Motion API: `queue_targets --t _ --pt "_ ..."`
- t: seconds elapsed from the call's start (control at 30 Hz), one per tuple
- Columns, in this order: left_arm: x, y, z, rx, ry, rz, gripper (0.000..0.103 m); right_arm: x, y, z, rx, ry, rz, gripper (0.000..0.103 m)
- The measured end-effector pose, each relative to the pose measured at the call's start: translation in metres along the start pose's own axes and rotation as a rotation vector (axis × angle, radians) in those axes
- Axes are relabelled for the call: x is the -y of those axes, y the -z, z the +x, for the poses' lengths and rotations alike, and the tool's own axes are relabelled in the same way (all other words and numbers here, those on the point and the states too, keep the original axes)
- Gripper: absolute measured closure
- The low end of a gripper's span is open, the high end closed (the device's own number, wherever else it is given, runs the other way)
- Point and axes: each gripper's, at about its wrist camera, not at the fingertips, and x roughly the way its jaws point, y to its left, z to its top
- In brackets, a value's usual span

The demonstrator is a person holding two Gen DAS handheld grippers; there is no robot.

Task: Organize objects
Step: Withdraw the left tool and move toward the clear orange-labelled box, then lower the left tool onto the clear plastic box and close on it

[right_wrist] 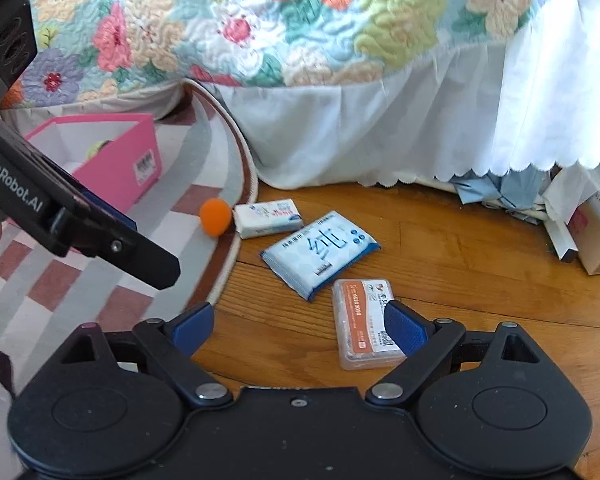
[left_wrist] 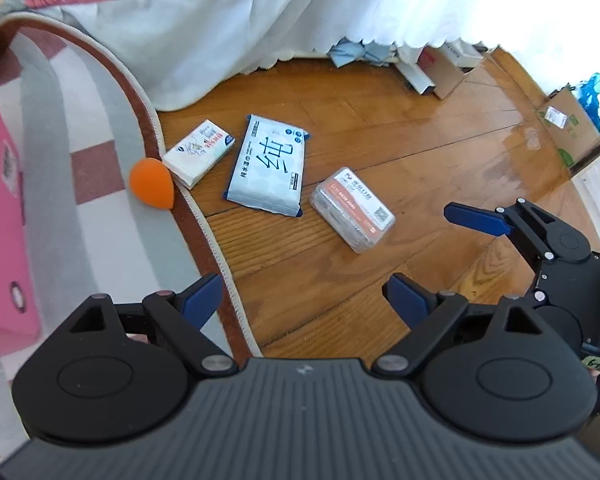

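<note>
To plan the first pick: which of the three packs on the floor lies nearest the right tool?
The clear box with the orange label; one finger of the right tool overlaps it, while the wipes pack and tissue pack lie farther.

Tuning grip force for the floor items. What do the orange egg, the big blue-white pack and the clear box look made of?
Orange egg: looks like matte foam or sponge, with no shine; rubber is possible.
Big blue-white pack: soft plastic film, slightly glossy, with crimped end seams and a pillowy shape.
Clear box: looks like rigid see-through plastic under a printed paper label, with rounded corners and contents faintly visible.
</note>
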Motion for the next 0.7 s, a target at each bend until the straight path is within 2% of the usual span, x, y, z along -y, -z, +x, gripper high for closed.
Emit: queue_targets --t 0.1,0.23,0.4,0.53,0.7 --pt "0.003 -0.002 0.022 -0.001 -0.018 -0.001 0.013 0.011 0.006 0.019 -0.021 0.004 0.027 0.011" --pt "0.008 -0.008 0.046 0.020 -0.001 0.002 0.013 0.023 0.014 0.040 -0.036 0.027 0.040 0.014" --pt "0.009 -0.017 0.079 0.002 0.015 -0.035 0.015 0.036 0.023 0.061 -0.073 0.035 0.047 0.016" --pt "0.007 -0.023 0.104 -0.023 0.037 -0.101 0.025 0.049 0.025 0.074 -0.095 0.031 0.076 0.019" --pt "0.009 -0.025 0.119 -0.026 0.049 -0.131 0.028 0.056 0.025 0.084 -0.115 0.017 0.093 0.022"
